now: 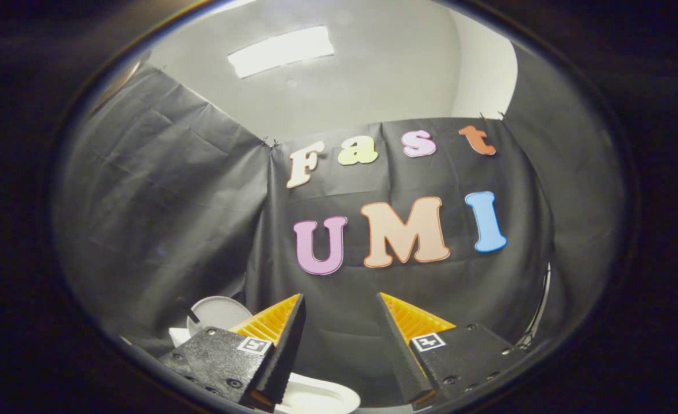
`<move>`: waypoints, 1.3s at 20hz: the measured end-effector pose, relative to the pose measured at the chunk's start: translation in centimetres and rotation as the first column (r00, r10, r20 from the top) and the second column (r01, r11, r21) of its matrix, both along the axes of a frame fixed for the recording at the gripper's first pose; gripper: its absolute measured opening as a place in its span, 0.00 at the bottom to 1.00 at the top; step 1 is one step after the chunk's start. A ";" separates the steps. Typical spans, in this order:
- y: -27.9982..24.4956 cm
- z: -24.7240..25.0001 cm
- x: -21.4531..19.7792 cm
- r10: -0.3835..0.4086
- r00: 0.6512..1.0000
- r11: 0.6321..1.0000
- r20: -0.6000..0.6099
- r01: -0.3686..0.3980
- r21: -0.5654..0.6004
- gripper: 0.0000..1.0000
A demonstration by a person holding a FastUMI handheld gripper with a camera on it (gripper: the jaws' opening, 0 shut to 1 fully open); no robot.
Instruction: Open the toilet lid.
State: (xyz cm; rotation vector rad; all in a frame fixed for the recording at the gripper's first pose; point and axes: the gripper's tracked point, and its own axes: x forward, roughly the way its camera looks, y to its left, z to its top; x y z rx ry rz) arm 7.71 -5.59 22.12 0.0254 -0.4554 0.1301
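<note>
Hand-held gripper (339,339) released, 2 fingers spread, gripping nothing, aimed at the booth wall. White toilet lid (315,397) low between and below the fingers, apparently untouched; the opening looks not yet started.

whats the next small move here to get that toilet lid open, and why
Probably tilt the gripper down toward the toilet. Its fingers stand open with nothing between them and point at the black cloth wall, while the white toilet shows low beneath the fingers, so the lid's edge is not yet lined up for a grip.
</note>
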 end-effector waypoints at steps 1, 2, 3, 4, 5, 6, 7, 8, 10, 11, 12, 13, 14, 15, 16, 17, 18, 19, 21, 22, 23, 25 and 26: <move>-0.2 -0.5 0.1 0.009 1.000 1.000 0.003 -0.009 -0.009 0.74; -0.3 -1.1 0.3 0.028 1.000 1.000 0.000 -0.028 -0.012 0.74; -0.5 -1.8 0.5 0.048 0.999 0.999 -0.009 -0.048 -0.007 0.75; -0.9 -2.8 0.9 0.072 0.997 0.997 -0.028 -0.072 0.001 0.79; -1.3 -3.9 1.2 0.097 0.994 0.995 -0.057 -0.097 0.006 0.83; -1.5 -5.0 1.4 0.116 0.989 0.993 -0.089 -0.116 0.010 0.87; -2.0 -5.8 1.7 0.127 0.985 0.992 -0.116 -0.126 0.011 0.91; -2.2 -6.5 1.8 0.144 0.980 0.990 -0.136 -0.144 0.010 0.95; -3.1 -7.7 2.2 0.169 0.971 0.986 -0.168 -0.168 0.021 0.95; -3.6 -8.2 2.5 0.180 0.966 0.984 -0.183 -0.177 0.034 0.95; -4.0 -8.8 2.6 0.190 0.962 0.982 -0.198 -0.184 0.048 0.95; -4.4 -9.4 2.8 0.194 0.958 0.981 -0.213 -0.186 0.059 0.95; -4.9 -10.1 2.9 0.200 0.953 0.980 -0.228 -0.189 0.068 0.95; -5.1 -10.7 2.9 0.209 0.948 0.978 -0.240 -0.196 0.077 0.95; -5.4 -11.5 3.0 0.213 0.943 0.977 -0.257 -0.197 0.085 0.95; -5.9 -12.3 2.9 0.208 0.938 0.978 -0.276 -0.191 0.088 0.95; -6.2 -13.0 2.7 0.209 0.935 0.978 -0.285 -0.191 0.088 0.95; -6.5 -13.7 2.5 0.204 0.934 0.979 -0.294 -0.188 0.084 0.95; -7.7 -15.5 2.4 0.179 0.930 0.983 -0.322 -0.158 0.092 0.95; -8.2 -16.3 2.2 0.180 0.926 0.982 -0.331 -0.152 0.109 0.95; -8.6 -17.1 2.1 0.176 0.924 0.982 -0.341 -0.139 0.130 0.95; -9.8 -19.1 1.8 0.141 0.917 0.985 -0.373 -0.092 0.145 0.96; -10.6 -20.0 1.7 0.116 0.912 0.988 -0.394 -0.064 0.141 0.96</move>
